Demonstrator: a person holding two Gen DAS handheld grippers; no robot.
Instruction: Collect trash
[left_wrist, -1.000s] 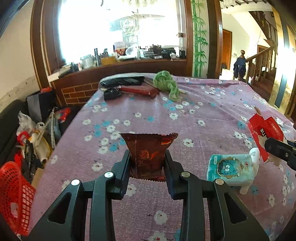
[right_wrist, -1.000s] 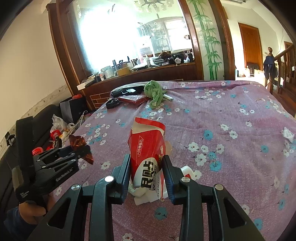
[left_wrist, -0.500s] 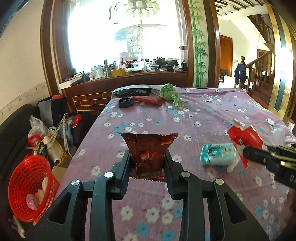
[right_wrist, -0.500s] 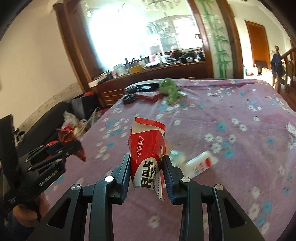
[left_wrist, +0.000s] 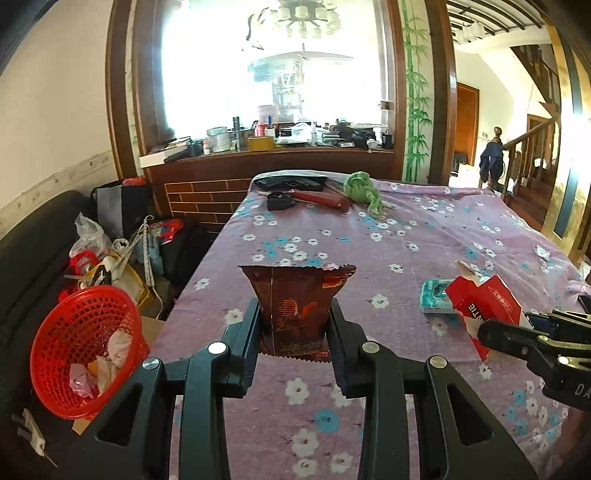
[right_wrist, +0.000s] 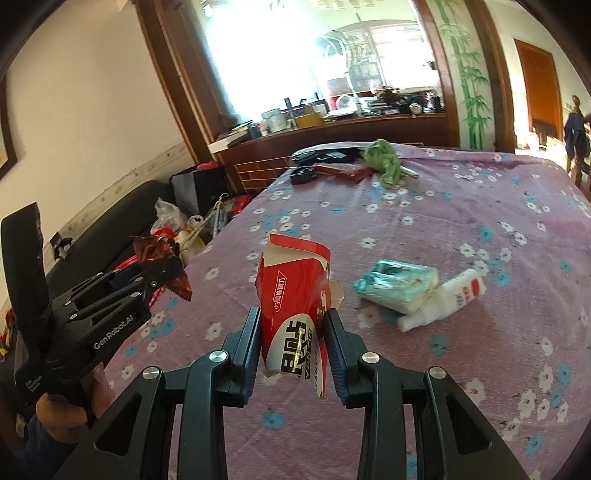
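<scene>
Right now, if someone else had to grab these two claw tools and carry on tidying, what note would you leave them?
Left gripper: shut on the brown snack wrapper.
Right gripper: shut on the torn red carton.
The red basket, beside the table's left edge, already holds some crumpled rubbish.
Done: both pieces picked up. Left: drop both into the basket.
The tissue pack and white bottle lie on the flowered tablecloth; whether they are trash I cannot tell.

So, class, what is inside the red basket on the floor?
The red basket holds crumpled white and pinkish scraps of trash. Its mesh wall hides whatever lies deeper.
</scene>
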